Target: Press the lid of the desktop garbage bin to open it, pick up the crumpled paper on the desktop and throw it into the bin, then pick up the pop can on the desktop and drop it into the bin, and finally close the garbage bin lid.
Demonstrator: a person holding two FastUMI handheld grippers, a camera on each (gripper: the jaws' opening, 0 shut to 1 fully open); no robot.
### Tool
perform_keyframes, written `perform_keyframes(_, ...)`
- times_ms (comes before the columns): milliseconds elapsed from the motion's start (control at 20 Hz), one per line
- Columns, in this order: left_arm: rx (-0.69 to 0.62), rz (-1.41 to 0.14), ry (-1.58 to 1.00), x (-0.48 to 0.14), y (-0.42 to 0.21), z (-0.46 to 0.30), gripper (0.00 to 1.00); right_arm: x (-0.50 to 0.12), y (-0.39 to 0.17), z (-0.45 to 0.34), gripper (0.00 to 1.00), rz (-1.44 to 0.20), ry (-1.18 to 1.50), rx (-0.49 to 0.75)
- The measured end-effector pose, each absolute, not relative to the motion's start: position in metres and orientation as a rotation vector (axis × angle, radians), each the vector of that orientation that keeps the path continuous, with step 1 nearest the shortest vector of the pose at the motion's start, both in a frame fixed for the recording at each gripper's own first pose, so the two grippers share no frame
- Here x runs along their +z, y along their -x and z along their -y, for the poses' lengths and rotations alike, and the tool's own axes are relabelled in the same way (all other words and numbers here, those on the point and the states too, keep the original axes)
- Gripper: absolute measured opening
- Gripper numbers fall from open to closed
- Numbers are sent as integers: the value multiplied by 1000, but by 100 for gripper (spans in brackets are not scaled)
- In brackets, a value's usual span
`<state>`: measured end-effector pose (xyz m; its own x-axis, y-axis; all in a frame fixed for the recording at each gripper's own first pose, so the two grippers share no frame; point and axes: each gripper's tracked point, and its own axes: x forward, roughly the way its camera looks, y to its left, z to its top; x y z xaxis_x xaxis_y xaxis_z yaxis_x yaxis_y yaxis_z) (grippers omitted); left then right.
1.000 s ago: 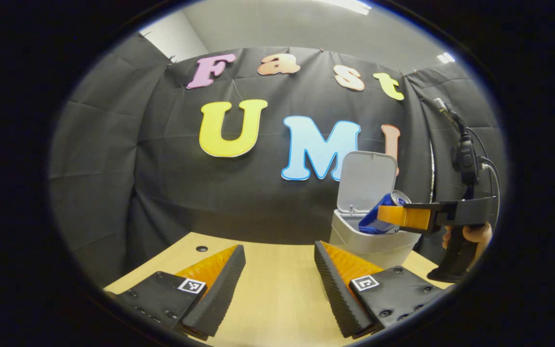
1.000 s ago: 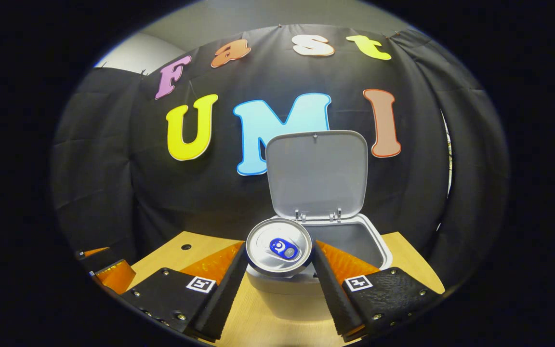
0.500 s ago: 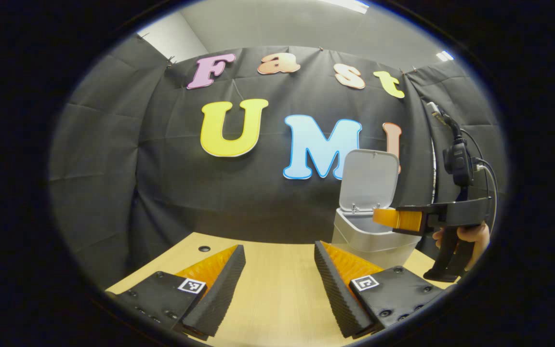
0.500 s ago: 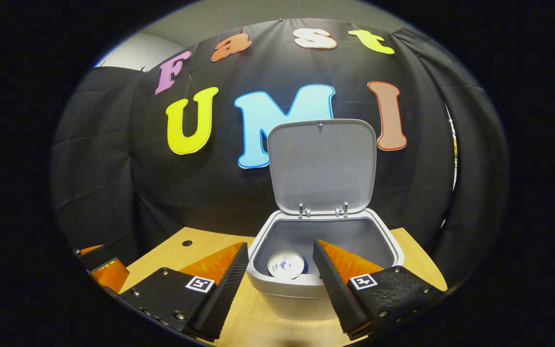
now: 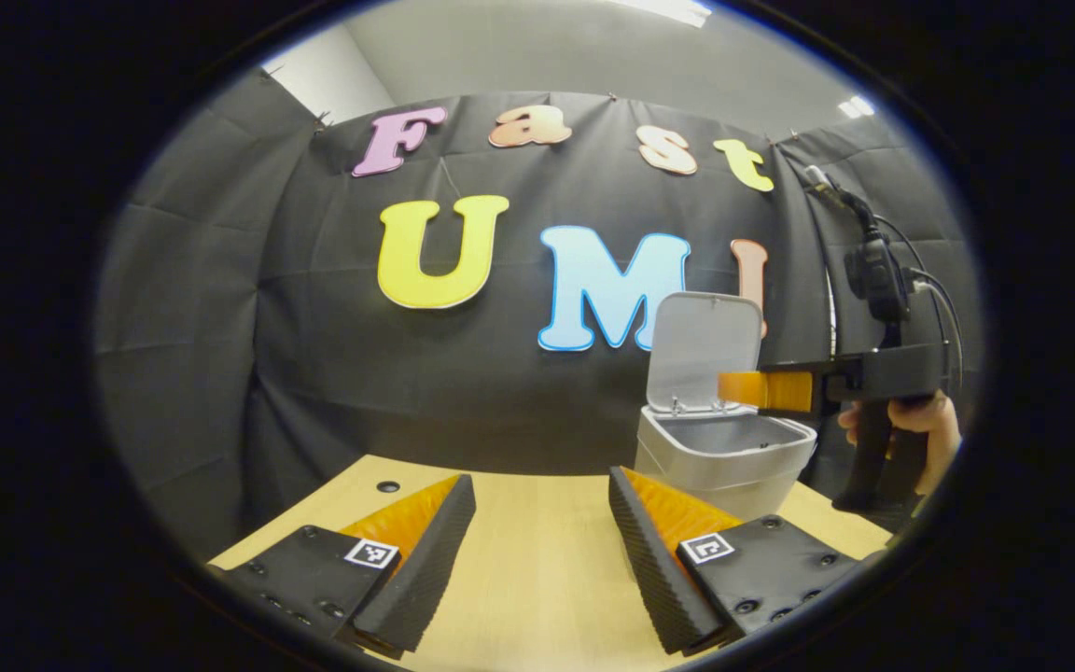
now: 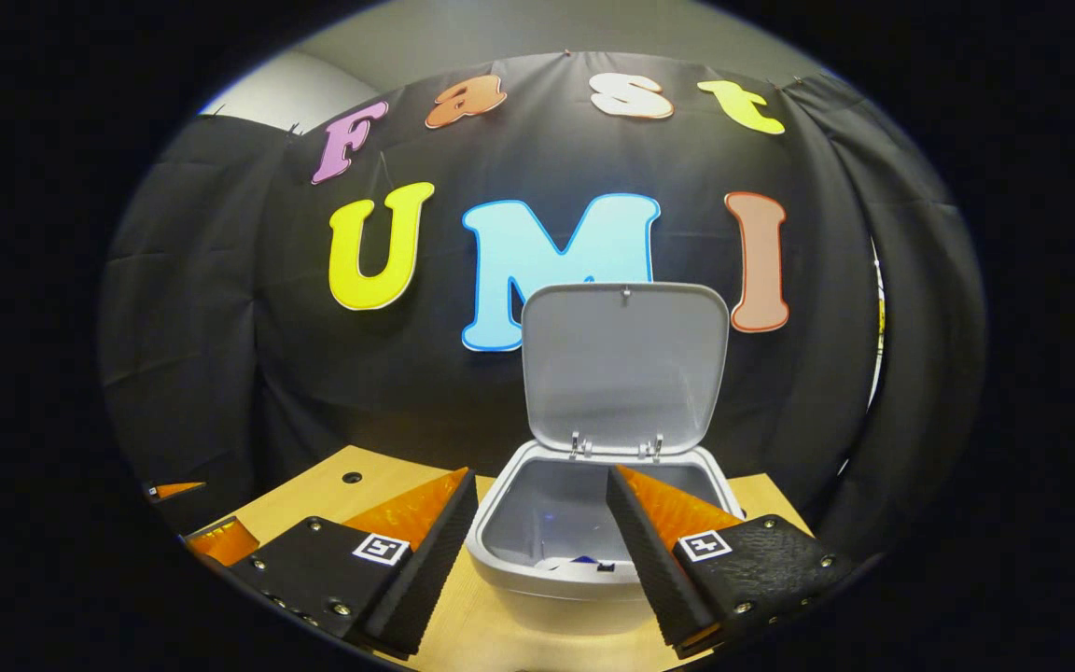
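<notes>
Pale wood tabletop (image 5: 528, 569) spreads below the left gripper (image 5: 542, 546) in the left gripper view, where its two fingers stand well apart with nothing between them, held low and level over the desk. Off to the right, the garbage bin (image 5: 724, 457) stands near the table's far edge with its lid (image 5: 701, 350) swung up and tilted back on the hinge. The right gripper (image 5: 747, 389) reaches in sideways from the right, level, its tips above the bin's open mouth; a hand (image 5: 915, 429) grips its handle. From this side angle I cannot tell how its fingers stand.

Turning to the right gripper view, the right gripper (image 6: 537, 532) points straight at the garbage bin (image 6: 575, 560), fingers spread wide and empty, framing the near rim. The lid (image 6: 626, 364) stands upright behind the opening. Inside the bin, low against the near wall, a sliver of the pop can (image 6: 584, 563) shows, with a bit of white beside it that is too hidden to name. At the lower left edge, part of the left gripper (image 6: 192, 527) peeks in above the tabletop (image 6: 314, 490).
</notes>
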<state>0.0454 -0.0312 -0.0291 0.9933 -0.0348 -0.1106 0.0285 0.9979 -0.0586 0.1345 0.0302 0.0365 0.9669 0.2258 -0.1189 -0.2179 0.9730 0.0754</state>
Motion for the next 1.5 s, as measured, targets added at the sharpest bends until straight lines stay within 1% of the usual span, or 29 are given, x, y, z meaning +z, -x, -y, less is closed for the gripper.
perform_keyframes(200, -40, -103, 44, -28, -56, 30, 96, 60, -146, -21, 89, -89, -33, 196)
perform_keyframes(250, -44, -104, 42, -30, -61, 29, 94, 66, -150, -19, 89, -81, -33, 192)
perform_keyframes(400, -54, -97, 32, -27, -78, 26, 96, 85, -165, -11, 89, -58, -22, 164)
perform_keyframes(500, -63, -104, 25, -25, -87, 26, 94, 98, -181, -4, 92, -47, -17, 143)
perform_keyframes(600, -66, -128, 22, -29, -95, 25, 96, 111, -192, -2, 92, -49, -17, 134)
perform_keyframes(750, -75, -147, 33, -26, -103, 24, 94, 132, -212, 2, 92, -32, -10, 116)
perform_keyframes(800, -77, -149, 33, -23, -105, 22, 96, 137, -219, 3, 92, -28, -5, 107)
perform_keyframes(850, -72, -148, 28, -21, -106, 19, 94, 144, -225, 4, 92, -17, 1, 99)
perform_keyframes(1000, -56, -138, 27, -15, -113, 12, 94, 164, -246, 10, 92, 14, 26, 65)
perform_keyframes(1100, -36, -143, 39, -12, -116, 8, 96, 168, -258, 14, 92, 8, 29, 44)
perform_keyframes(1150, -27, -141, 47, -10, -117, 5, 94, 168, -263, 15, 92, -1, 25, 39)
perform_keyframes(1450, 22, -143, 48, -8, -111, -6, 95, 159, -284, 15, 92, -27, 18, 37)
perform_keyframes(1500, 31, -147, 45, -9, -109, -8, 94, 157, -285, 16, 94, -32, 17, 39)
